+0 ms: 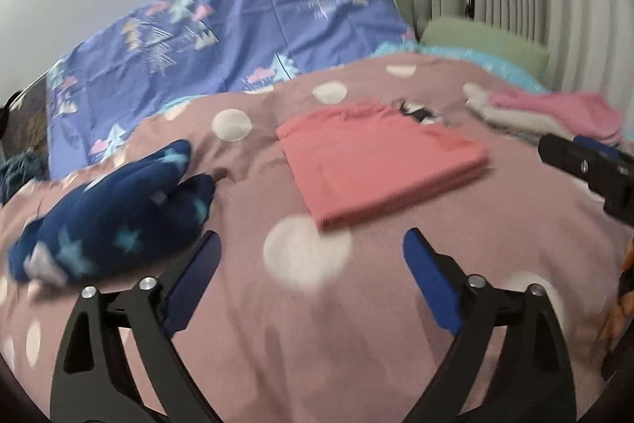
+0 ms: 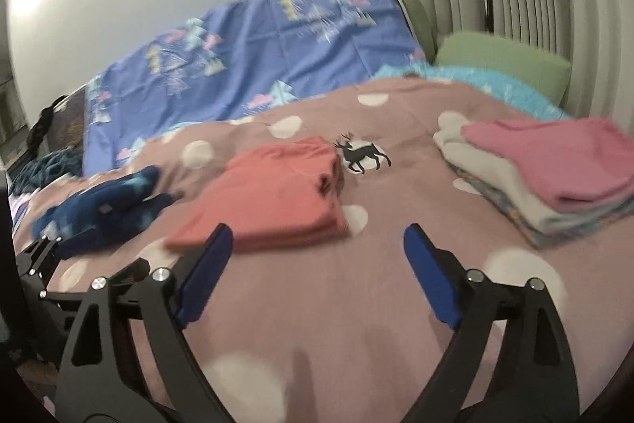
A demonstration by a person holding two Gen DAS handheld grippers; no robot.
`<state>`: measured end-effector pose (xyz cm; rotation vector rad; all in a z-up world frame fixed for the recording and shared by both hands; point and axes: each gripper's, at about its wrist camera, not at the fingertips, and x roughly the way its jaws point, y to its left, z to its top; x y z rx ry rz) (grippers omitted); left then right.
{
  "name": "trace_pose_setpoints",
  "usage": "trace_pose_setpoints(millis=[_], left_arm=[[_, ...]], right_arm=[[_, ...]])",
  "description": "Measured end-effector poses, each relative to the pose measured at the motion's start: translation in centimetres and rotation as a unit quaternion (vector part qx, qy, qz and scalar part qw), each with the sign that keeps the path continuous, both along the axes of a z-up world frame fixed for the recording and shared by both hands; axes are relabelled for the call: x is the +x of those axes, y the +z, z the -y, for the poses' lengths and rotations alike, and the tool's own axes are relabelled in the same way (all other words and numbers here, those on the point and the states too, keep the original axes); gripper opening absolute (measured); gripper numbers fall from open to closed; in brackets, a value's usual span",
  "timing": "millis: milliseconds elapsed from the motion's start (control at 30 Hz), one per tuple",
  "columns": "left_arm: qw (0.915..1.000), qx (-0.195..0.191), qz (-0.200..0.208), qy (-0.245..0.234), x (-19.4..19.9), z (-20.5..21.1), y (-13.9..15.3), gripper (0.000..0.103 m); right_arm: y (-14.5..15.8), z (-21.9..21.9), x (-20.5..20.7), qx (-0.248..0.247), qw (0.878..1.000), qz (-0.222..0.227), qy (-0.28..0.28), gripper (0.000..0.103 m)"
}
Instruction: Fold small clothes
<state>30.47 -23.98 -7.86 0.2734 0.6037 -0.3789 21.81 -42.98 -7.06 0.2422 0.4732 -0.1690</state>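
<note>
Both fingers (image 1: pixel 311 250) (image 2: pixel 317 244) wide open, holding nothing, over spotted duvet (image 2: pixel 356 324). Folded coral shirt (image 1: pixel 380 165) ahead. Navy garment (image 1: pixel 115 213) left, folded stack (image 2: pixel 554 177) right.

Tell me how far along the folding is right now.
Done: the coral garment lies folded flat on the dotted duvet, and a stack of folded clothes sits to the right. In hand: nothing; the left gripper and right gripper are both open and empty. Left: the navy star-print garment is still crumpled.
</note>
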Motion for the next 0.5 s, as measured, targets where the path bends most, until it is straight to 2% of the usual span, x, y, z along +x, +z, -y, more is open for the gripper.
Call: trace_pose_setpoints(millis=[133, 200, 333, 500], left_arm=[[0.9984, -0.050, 0.027, 0.001, -6.3, -3.3, 3.5, 0.100], [0.9966, -0.069, 0.043, 0.006, -9.3, -4.7, 5.2, 0.101], [0.9945, -0.057, 0.088, -0.002, -14.8, -5.6, 7.5, 0.102], [0.9933, -0.054, 0.099, -0.028, -20.3, -6.3, 8.9, 0.102]], right_arm=[[3.4, -2.7, -6.3, -0.050, 0.999, 0.017, 0.007, 0.094], [5.2, -4.3, -9.3, -0.090, 0.995, 0.036, -0.002, 0.099], [8.0, -6.2, -13.7, -0.125, 0.990, 0.058, -0.018, 0.101], [9.8, -7.8, -18.3, -0.129, 0.989, 0.065, -0.019, 0.101]])
